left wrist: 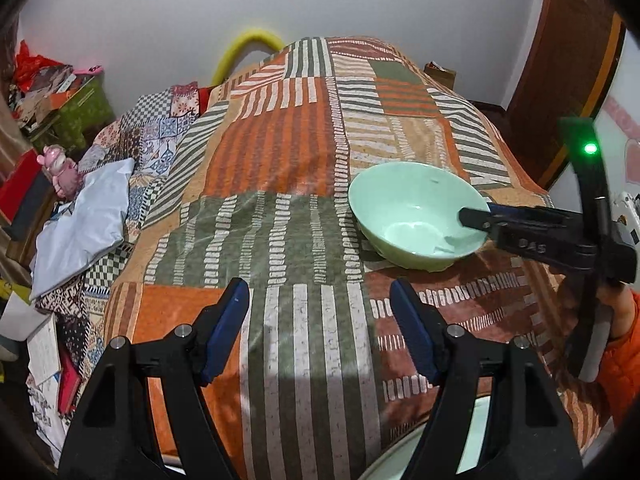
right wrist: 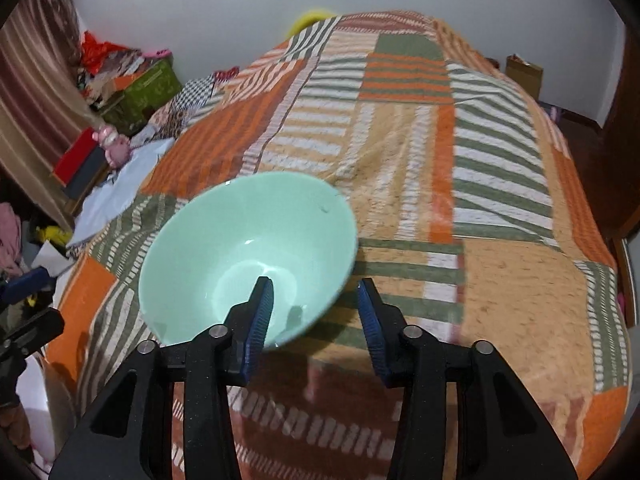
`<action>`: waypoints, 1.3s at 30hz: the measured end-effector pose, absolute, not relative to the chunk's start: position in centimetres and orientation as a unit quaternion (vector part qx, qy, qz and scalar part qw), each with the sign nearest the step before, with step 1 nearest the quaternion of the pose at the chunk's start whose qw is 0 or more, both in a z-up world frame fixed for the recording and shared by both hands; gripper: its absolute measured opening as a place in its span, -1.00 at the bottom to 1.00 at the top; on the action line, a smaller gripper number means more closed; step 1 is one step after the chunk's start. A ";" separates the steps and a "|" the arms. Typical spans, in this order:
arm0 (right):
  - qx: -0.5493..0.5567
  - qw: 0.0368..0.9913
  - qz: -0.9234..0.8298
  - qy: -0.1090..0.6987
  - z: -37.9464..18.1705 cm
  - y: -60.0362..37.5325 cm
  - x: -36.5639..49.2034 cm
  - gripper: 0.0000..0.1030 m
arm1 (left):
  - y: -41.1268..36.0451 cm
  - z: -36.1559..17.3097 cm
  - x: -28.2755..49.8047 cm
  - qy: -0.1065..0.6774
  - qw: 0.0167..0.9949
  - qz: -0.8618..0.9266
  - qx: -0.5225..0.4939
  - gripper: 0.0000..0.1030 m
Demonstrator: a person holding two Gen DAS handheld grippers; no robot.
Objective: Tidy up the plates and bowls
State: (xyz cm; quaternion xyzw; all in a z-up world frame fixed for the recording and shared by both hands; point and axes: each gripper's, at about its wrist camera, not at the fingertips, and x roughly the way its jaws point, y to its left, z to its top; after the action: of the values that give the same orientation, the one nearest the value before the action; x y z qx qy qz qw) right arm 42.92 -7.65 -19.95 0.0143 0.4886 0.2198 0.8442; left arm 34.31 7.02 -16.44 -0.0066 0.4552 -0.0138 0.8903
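A pale green bowl [left wrist: 416, 216] sits tilted on the patchwork bedspread [left wrist: 280, 152]. In the right wrist view the bowl [right wrist: 248, 248] is straddled at its near rim by my right gripper [right wrist: 316, 296]: the left finger is inside the bowl, the right finger outside, jaws apart and not pressing on the rim. From the left wrist view the right gripper's finger [left wrist: 476, 218] reaches into the bowl from the right. My left gripper [left wrist: 320, 300] is open and empty, hovering over the bedspread short of the bowl and to its left.
A white rim [left wrist: 440, 448] shows under the left gripper at the bed's near edge. Clutter, boxes and a pink toy [left wrist: 60, 172] lie left of the bed. A wooden door [left wrist: 560, 72] stands at the right. A cardboard box [right wrist: 524, 72] is at the far right.
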 end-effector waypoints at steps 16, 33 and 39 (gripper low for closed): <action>-0.038 0.821 0.297 0.486 -19.8 -5.1 39.7 -0.54 | 7.4 -18.4 35.4 0.483 0.875 -0.017 -0.026 0.39; -0.024 0.808 0.329 0.488 -20.0 -3.2 37.8 -0.54 | 7.5 -22.5 36.7 0.540 0.841 -0.004 -0.032 -0.64; -0.018 0.821 0.294 0.489 -19.8 -2.5 37.9 -0.53 | 7.3 -22.1 36.4 0.531 0.847 -0.001 -0.026 -0.62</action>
State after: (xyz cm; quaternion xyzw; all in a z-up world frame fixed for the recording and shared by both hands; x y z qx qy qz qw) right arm 37.93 -2.55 -19.81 -0.0184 0.4894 0.2944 0.8206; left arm 36.45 7.26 -22.12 -0.0256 0.5312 -0.0012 0.8468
